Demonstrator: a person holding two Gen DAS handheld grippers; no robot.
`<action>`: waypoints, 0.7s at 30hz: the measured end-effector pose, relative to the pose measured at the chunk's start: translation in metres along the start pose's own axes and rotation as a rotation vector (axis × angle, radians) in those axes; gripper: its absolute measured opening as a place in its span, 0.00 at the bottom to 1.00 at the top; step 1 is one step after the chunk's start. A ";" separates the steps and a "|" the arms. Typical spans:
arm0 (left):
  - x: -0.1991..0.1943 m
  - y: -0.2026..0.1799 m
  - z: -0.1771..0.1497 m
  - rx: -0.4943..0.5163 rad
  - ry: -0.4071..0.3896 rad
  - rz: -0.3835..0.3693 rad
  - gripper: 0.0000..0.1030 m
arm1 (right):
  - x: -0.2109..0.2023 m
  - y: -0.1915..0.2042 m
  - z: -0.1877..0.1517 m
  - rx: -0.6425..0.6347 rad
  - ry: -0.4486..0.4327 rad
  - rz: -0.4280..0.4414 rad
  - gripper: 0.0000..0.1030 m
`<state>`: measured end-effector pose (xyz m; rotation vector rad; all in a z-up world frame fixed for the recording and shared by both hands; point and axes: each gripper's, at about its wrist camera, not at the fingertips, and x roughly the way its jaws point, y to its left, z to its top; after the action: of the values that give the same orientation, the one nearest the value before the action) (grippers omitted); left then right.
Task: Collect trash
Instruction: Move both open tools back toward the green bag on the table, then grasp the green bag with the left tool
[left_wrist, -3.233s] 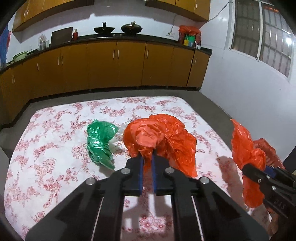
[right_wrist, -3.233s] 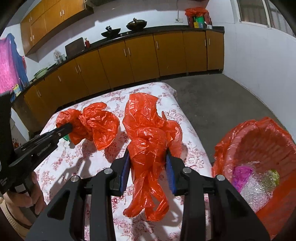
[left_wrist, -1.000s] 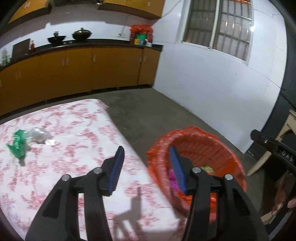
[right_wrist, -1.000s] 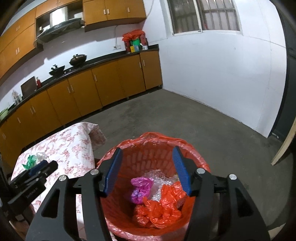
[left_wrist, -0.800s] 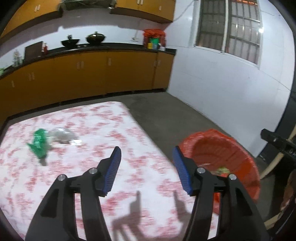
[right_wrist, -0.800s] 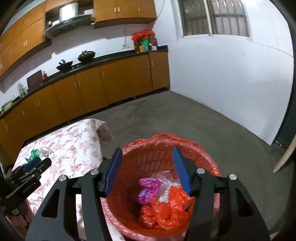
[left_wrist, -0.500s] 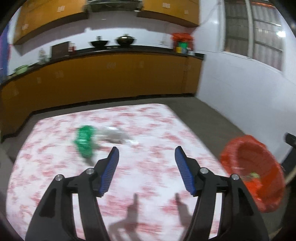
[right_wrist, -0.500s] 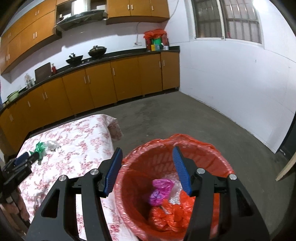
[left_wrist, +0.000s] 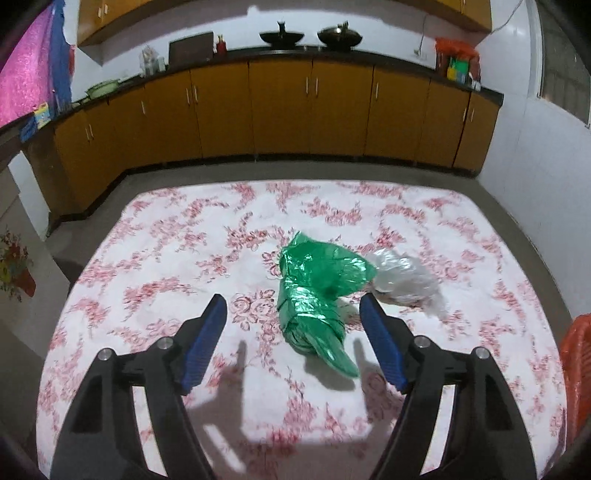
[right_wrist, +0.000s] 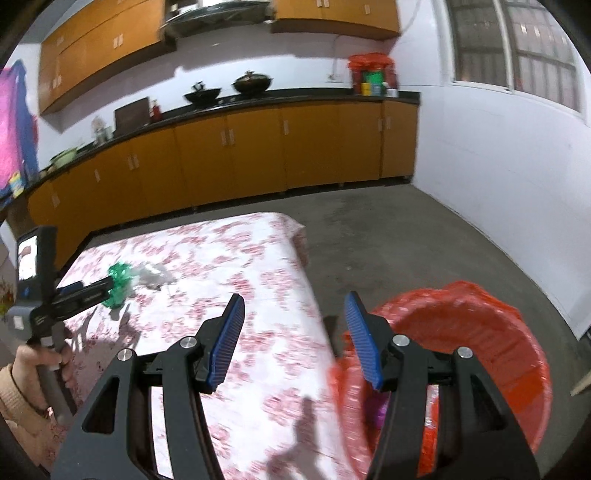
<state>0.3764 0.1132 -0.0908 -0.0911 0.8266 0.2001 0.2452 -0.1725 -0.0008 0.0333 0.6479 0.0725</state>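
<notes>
A crumpled green plastic bag lies on the floral tablecloth, with a clear crumpled plastic bag touching its right side. My left gripper is open and empty, just in front of the green bag, its fingers either side of it. My right gripper is open and empty, above the table's right edge next to the orange-lined trash basket. The right wrist view also shows the left gripper by the green bag and the clear bag.
The basket holds orange and pink trash and stands on the concrete floor right of the table; its rim shows at the left wrist view's edge. Orange kitchen cabinets line the far wall.
Both grippers let go of their orange bags, which now lie in the basket. My left gripper has swung back left over the table to the green bag. My right gripper has turned left from the basket.
</notes>
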 end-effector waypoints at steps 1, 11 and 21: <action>0.007 0.000 0.002 0.006 0.014 0.001 0.70 | 0.004 0.004 0.000 -0.006 0.005 0.007 0.55; 0.036 0.012 0.007 -0.015 0.087 -0.074 0.36 | 0.039 0.058 0.004 -0.092 0.045 0.091 0.55; 0.006 0.071 -0.004 -0.064 0.026 -0.042 0.35 | 0.081 0.113 0.012 -0.163 0.092 0.204 0.55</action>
<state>0.3629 0.1827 -0.0982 -0.1709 0.8435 0.1863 0.3100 -0.0538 -0.0340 -0.0618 0.7273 0.3244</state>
